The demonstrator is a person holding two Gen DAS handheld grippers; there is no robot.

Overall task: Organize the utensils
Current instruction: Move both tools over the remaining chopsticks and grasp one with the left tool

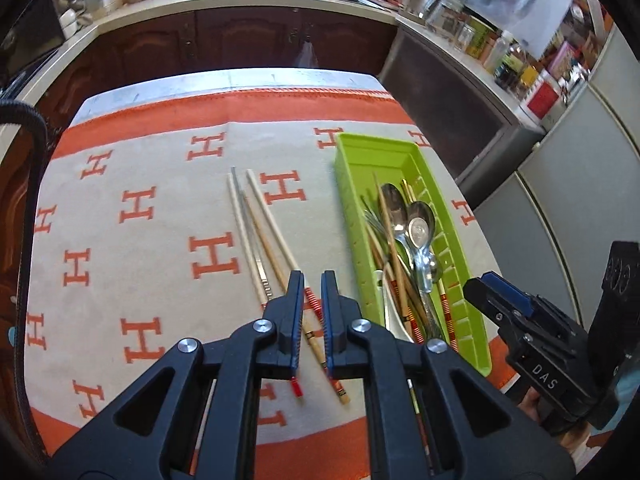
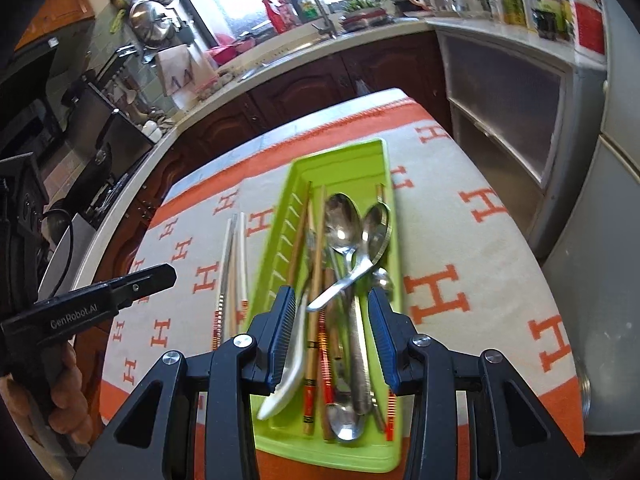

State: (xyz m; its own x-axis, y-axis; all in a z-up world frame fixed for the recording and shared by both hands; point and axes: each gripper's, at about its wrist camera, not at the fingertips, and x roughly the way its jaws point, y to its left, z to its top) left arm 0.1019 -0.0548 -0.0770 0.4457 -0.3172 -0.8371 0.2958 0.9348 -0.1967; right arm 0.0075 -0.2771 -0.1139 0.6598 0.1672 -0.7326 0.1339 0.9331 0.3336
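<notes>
In the left wrist view, the left hand-held gripper [image 1: 311, 280] is hovering low at the bottom centre of the frame, its jaws slightly spread with nothing pinched, a red-banded chopstick [image 1: 280, 248] passing beneath the gap. Four loose chopsticks [image 1: 256, 236] are lying side by side on the orange-and-beige cloth [image 1: 140, 240] covering the bench, just left of the green tray [image 1: 352, 184]. In the right wrist view, the right hand-held gripper [image 2: 332, 300] is hanging over the near end of the tray, jaws spread wide and empty. Inside the tray, metal spoons [image 2: 340, 220], a white spoon [image 2: 288, 368], a fork and more chopsticks are lying jumbled and overlapping, crowding the space between the fingers. The kitchen counter and sink are running across the upper frame.
</notes>
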